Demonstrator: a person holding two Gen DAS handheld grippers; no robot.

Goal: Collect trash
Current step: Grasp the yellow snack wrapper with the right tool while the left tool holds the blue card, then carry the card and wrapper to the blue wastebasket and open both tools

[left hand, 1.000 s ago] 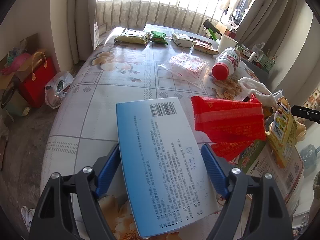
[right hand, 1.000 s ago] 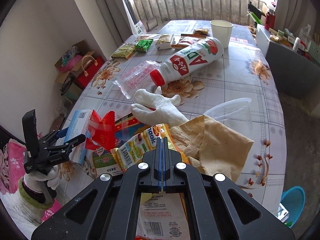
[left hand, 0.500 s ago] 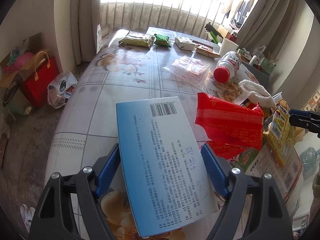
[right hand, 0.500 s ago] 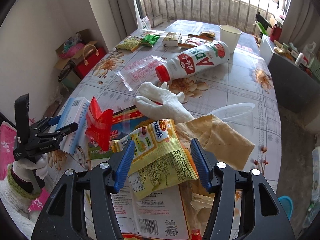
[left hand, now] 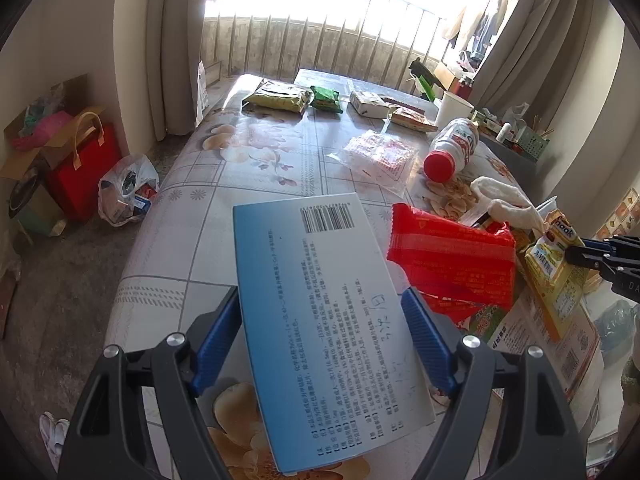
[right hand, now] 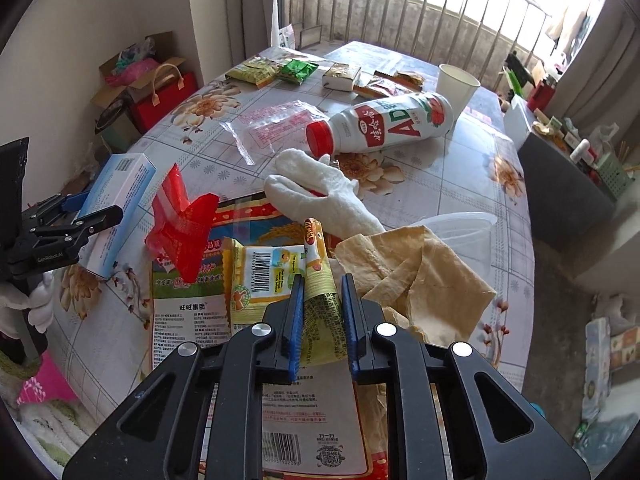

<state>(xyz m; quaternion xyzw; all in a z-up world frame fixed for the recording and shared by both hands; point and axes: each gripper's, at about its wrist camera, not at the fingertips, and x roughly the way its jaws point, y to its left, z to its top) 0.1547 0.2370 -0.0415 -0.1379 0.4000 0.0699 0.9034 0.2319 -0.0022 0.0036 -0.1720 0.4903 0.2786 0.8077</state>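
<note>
My left gripper is shut on a blue and white box, holding it by its long sides above the flowered table. A crumpled red wrapper stands up against the box's right side; what holds it I cannot tell. In the right wrist view, my right gripper has its jaws closing on a yellow snack wrapper, whose bunched edge is pinched between the blue pads. The left wrist view shows that wrapper raised at the right gripper's tips.
A large printed bag lies flat under the wrappers. Beyond are a white glove, brown paper, a clear plastic cup, a lying red-capped bottle, a clear bag and a paper cup. Snack packets line the far end.
The right gripper went from shut to wide open around the yellow wrapper, then narrowed onto it, folding it upward. The left gripper kept the blue box nearly still.
</note>
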